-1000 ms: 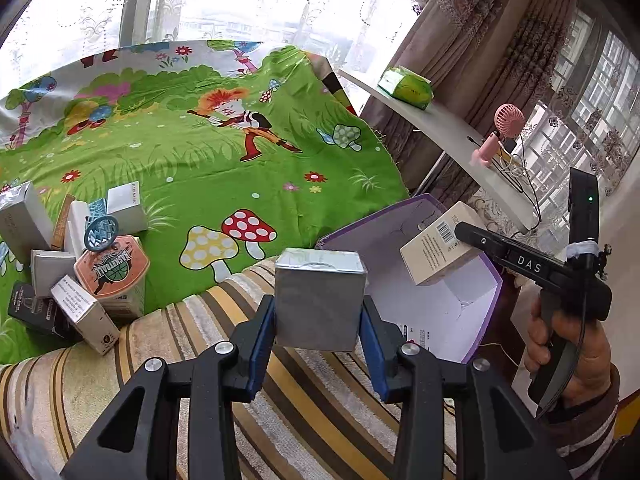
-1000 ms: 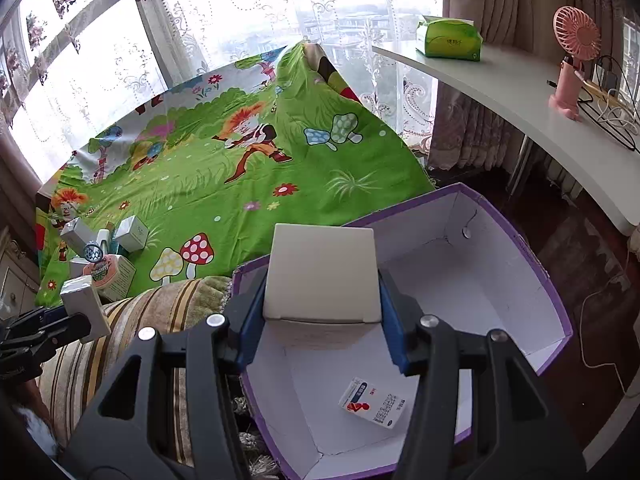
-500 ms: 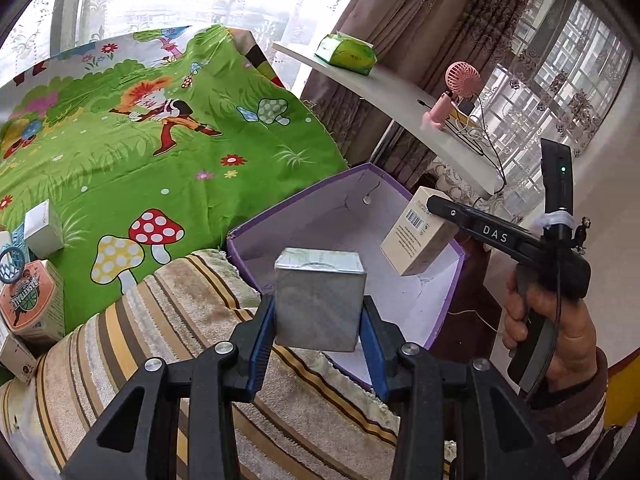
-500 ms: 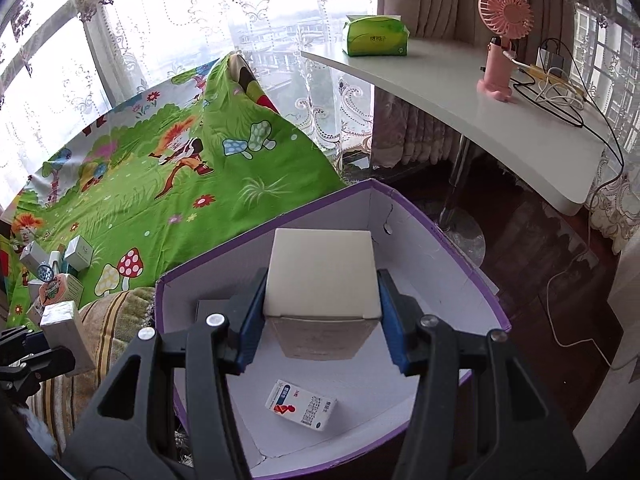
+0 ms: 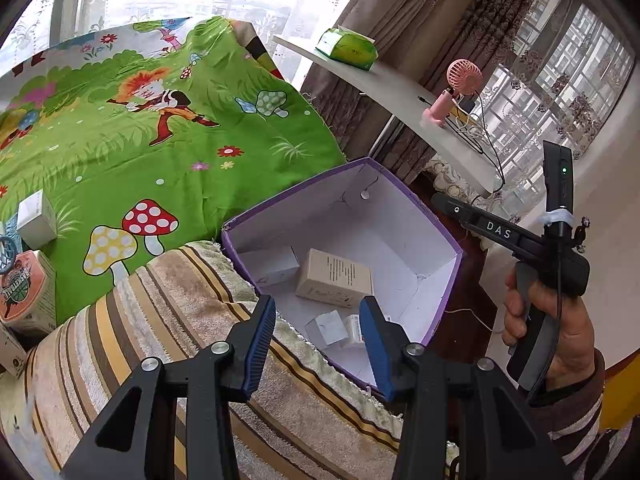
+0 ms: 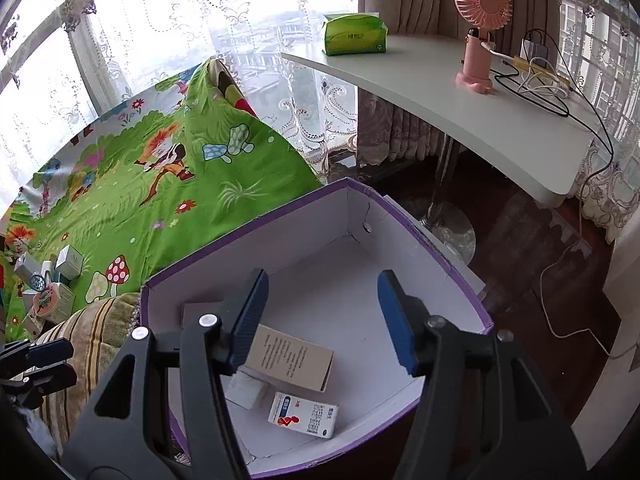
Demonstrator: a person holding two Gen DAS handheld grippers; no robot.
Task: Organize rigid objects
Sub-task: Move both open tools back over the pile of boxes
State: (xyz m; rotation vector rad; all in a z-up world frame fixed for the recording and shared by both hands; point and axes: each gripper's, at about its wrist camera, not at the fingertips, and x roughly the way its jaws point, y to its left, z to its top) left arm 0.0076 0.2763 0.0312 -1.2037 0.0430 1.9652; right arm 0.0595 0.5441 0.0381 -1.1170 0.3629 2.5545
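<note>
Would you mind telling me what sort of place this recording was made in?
Most likely a room in a home, perhaps a bedroom or living room. A cartoon-print sheet lies spread before lace curtains, and a white desk carries a pink desk fan and a green tissue pack.

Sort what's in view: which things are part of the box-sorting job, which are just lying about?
Job:
- purple bin
- tan box, blue-and-white carton and small white box inside it
- loose boxes on the green sheet
- left gripper and right gripper, jaws opening, nothing between them

Lying about:
- pink fan
- green tissue pack
- cables
- striped towel
</note>
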